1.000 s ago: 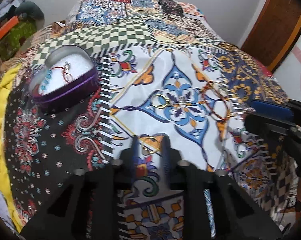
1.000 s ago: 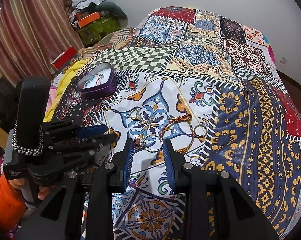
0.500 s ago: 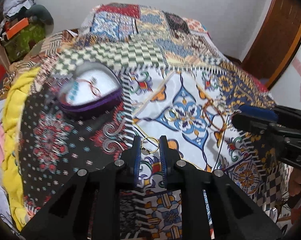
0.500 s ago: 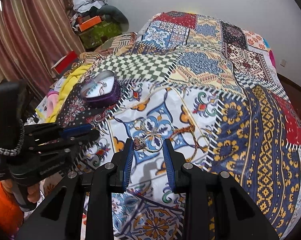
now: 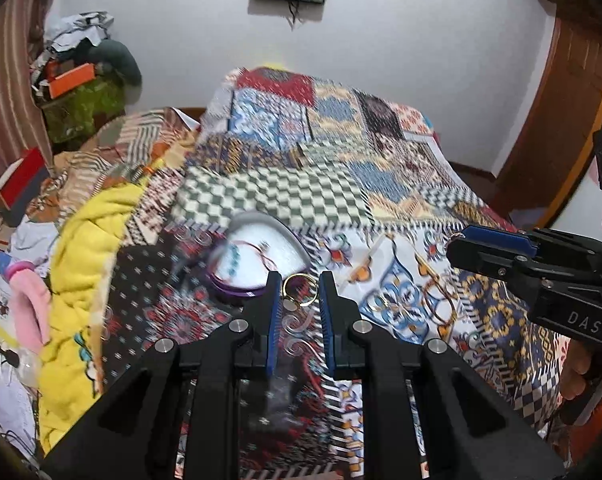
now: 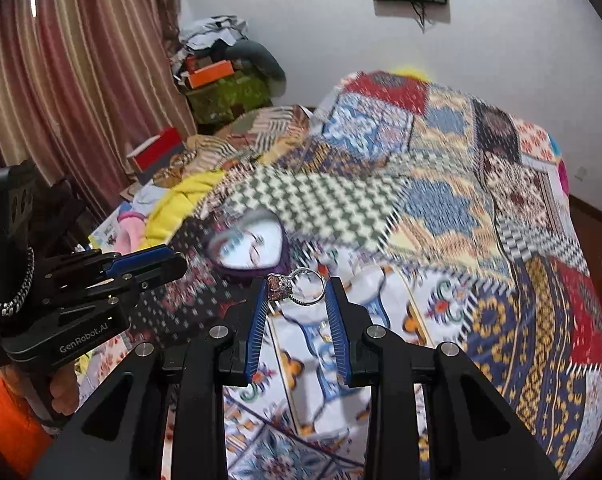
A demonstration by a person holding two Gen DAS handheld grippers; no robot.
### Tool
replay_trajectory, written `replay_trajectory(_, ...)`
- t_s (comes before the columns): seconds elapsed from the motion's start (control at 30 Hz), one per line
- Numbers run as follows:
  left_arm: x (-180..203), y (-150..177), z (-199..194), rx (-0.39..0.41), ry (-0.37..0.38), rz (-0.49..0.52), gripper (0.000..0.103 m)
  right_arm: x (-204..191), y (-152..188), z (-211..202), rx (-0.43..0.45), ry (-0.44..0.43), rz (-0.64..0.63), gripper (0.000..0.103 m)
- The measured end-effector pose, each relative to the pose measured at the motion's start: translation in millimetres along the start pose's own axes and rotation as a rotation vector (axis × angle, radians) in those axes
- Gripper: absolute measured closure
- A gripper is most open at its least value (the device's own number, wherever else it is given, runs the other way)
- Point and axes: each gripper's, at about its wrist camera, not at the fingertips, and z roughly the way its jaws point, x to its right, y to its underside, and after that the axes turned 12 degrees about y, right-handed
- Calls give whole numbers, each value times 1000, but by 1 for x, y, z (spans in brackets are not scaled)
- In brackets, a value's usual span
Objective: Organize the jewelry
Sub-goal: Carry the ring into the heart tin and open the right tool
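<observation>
A patchwork quilt [image 5: 285, 196] covered the bed beneath both of your tools, with a purple heart-shaped box [image 5: 257, 264] lying open on it just beyond the fingertips, beads and a red cord on its white lining, and loose gold pieces [image 5: 437, 300] scattered to the right. Your left hand-held gripper [image 5: 300, 292] pinched a thin gold ring [image 5: 299, 290] between its ribbed blue pads. Your right hand-held gripper [image 6: 297, 286] clamped a silver ring [image 6: 301, 286] with a large pinkish stone, both raised above the quilt near the box.

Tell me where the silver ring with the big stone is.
Right wrist view: silver ring with the big stone pinched in the right hand-held gripper, just before the purple heart-shaped tin.
</observation>
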Motion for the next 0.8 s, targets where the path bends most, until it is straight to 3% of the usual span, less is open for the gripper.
replay_trajectory(0.37, -31, -26, -19, 93, -39, -19, 86, -29, -30, 14, 52, -40, -43, 76)
replay_trajectory(0.8, -56, -30, 15, 62, -13, -47, 86, -44, -27, 87, -93, -78, -82, 76)
